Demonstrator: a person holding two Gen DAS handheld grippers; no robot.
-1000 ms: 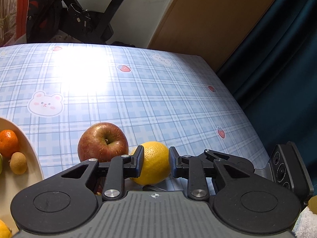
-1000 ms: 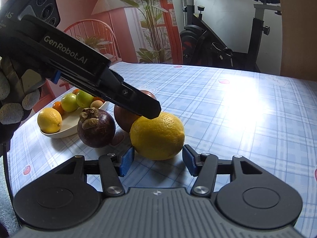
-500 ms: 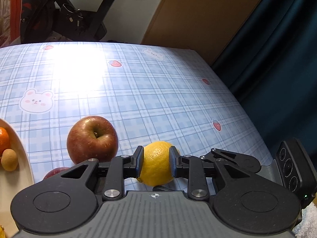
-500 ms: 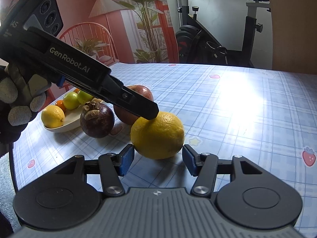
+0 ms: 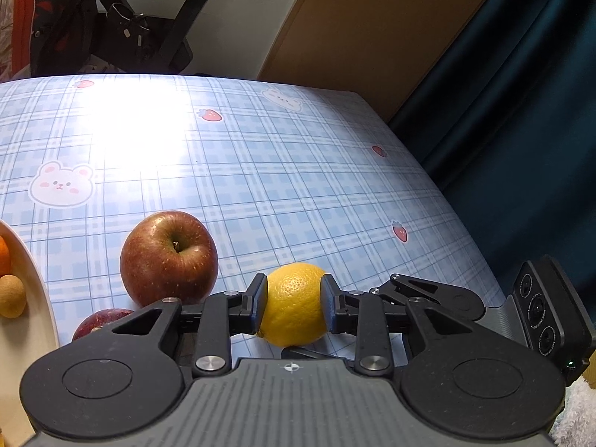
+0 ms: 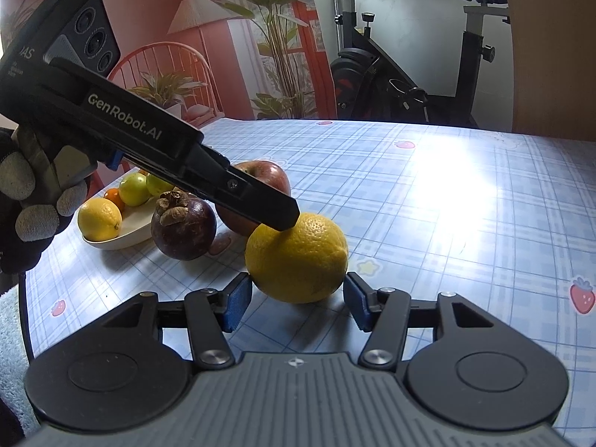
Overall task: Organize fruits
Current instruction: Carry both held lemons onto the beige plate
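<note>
Your left gripper [image 5: 293,305] grips the round yellow lemon [image 5: 292,303] on the blue checked tablecloth [image 5: 260,171], though its jaws are easing apart. Your right gripper [image 6: 294,301] stands released around it. The red apple [image 5: 169,257] and dark purple mangosteen [image 6: 183,228] likely still await the cream oval dish [image 6: 126,231], already partly filled at left. The cloth's right edge drops near; far side lies open.

The plate [image 5: 41,290] is cut off at the left edge; the mangosteen [image 5: 102,320] sits half hidden behind the left gripper [image 5: 292,305]
</note>
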